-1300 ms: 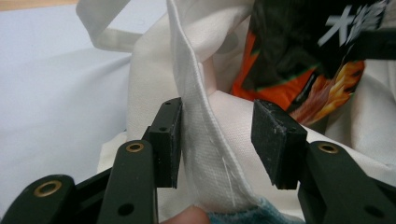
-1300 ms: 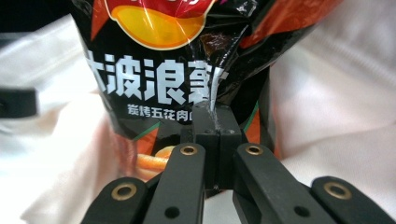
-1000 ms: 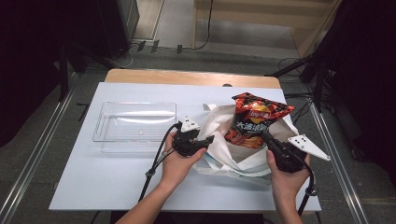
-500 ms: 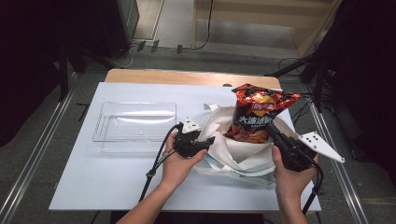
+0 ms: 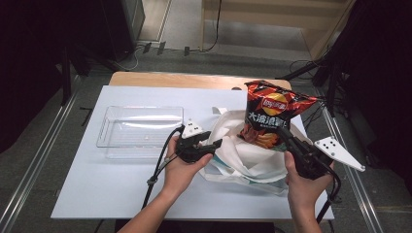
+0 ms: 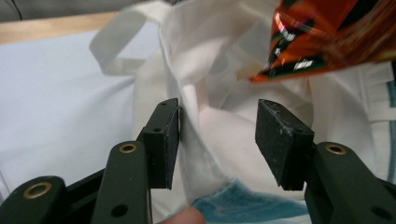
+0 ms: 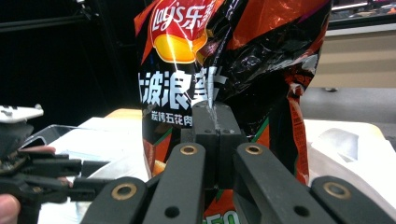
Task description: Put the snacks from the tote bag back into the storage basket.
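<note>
Clear tray [image 5: 138,131] sits left of your left gripper [image 5: 214,144], unmoved. Left gripper at mouth of white tote bag [image 5: 243,155]: jaws just opened wider, now apart, bag rim cloth between them, brushing one pad, not pinched. Right gripper [image 5: 286,136] clamps lower part of chip bag [image 5: 272,114], jaws tight together on foil. Chip bag now higher than before, mostly above tote mouth, upright above your right gripper.
</note>
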The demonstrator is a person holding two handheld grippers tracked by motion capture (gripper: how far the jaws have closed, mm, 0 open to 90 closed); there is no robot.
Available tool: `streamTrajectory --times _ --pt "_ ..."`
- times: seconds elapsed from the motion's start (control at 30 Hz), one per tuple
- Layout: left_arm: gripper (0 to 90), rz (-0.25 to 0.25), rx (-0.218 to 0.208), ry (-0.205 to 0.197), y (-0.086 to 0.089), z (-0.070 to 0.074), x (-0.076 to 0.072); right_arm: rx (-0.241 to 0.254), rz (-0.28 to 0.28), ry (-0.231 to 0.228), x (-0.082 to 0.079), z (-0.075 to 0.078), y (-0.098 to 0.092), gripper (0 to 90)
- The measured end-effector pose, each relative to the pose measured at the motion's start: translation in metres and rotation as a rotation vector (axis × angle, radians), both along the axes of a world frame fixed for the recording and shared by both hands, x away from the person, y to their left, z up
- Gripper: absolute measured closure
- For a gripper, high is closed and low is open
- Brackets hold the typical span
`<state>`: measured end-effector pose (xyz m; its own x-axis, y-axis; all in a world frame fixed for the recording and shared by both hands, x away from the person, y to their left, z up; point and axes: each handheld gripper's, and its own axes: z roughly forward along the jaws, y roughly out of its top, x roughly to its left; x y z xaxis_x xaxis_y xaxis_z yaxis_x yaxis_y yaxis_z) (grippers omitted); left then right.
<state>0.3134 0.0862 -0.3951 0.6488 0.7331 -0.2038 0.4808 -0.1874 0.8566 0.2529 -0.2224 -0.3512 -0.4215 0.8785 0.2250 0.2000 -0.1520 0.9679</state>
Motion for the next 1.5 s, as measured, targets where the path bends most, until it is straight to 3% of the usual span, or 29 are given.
streamTrajectory --times 0.33,0.87,1.07,1.3,1.37,1.5 --pt "47.8 -0.033 -0.058 -0.084 0.008 0.033 -0.002 -0.005 0.037 -0.017 -0.001 0.002 0.012 90.0" --pt "36.1 -0.104 -0.158 -0.167 0.003 0.073 0.006 -0.017 0.078 -0.022 -0.004 0.001 0.026 90.0" --pt "32.1 -0.121 -0.177 -0.166 -0.004 0.08 0.013 -0.014 0.086 -0.019 -0.004 -0.001 0.027 90.0" --pt "29.9 -0.146 -0.223 -0.114 -0.017 0.083 0.022 -0.011 0.088 -0.018 -0.005 -0.003 0.028 90.0" --pt "33.4 -0.157 -0.239 -0.097 -0.02 0.082 0.024 -0.014 0.095 -0.021 -0.006 -0.003 0.028 90.0" --pt "50.5 -0.144 -0.24 -0.103 -0.026 0.085 0.023 -0.021 0.097 -0.022 -0.007 -0.006 0.028 90.0"
